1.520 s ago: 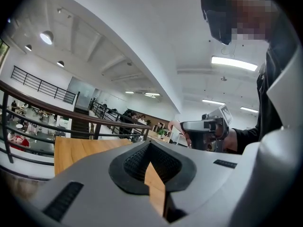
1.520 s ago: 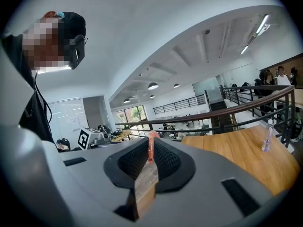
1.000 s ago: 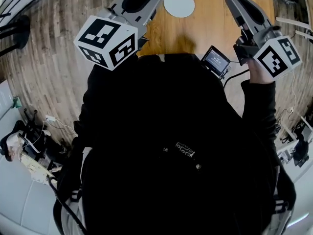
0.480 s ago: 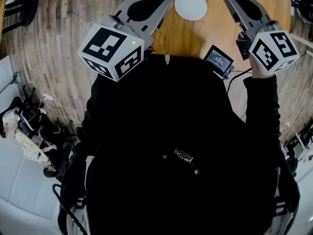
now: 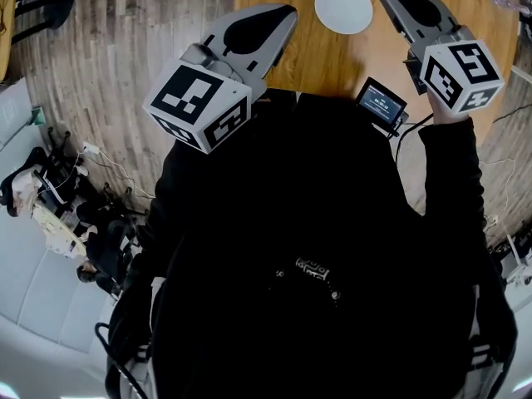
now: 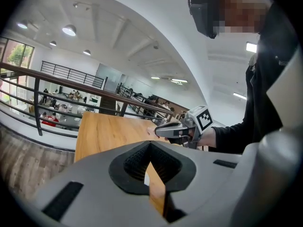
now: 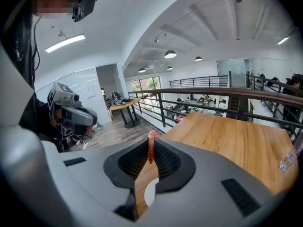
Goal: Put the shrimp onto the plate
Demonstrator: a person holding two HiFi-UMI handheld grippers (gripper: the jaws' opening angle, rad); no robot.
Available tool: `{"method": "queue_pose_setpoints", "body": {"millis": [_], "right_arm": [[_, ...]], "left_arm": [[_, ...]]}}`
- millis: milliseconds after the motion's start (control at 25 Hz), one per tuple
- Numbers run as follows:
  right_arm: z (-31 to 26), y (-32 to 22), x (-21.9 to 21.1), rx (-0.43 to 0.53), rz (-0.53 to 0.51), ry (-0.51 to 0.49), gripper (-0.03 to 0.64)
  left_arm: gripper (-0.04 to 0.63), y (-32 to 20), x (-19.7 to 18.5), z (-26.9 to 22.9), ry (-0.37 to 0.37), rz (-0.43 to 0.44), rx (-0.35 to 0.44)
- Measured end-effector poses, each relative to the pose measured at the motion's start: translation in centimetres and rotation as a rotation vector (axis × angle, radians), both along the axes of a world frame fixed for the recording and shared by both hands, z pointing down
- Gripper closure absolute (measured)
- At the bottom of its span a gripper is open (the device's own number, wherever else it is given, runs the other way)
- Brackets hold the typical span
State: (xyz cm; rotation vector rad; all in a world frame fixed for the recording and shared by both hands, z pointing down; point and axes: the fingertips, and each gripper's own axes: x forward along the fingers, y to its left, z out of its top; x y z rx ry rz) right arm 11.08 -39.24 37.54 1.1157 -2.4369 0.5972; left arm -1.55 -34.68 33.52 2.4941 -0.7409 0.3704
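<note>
The right gripper [image 7: 150, 151] fingers are pinching the shrimp [image 7: 151, 143], holding it above the table [image 5: 307, 52] near the plate [image 5: 343, 7] for placing, while the left gripper [image 6: 150, 144] fingers are sitting closed, empty.

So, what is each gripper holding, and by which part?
Right gripper pinches the small orange-red curved shrimp by its middle; left gripper holds nothing.

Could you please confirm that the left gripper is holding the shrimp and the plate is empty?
Not quite: the right gripper holds the shrimp, pinched between its jaws, as the right gripper view shows. The left gripper is shut on nothing. The plate is empty.
</note>
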Motion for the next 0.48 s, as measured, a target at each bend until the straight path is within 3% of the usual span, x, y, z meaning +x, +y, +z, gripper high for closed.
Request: {"method": "queue_pose_setpoints", "body": {"millis": [480], "right_arm": [[5.5, 0.8, 0.8, -0.044, -0.048, 0.113, 0.569]], "left_arm": [[0.589, 1.1, 1.3, 1.9, -0.006, 0.016, -0.054]]}}
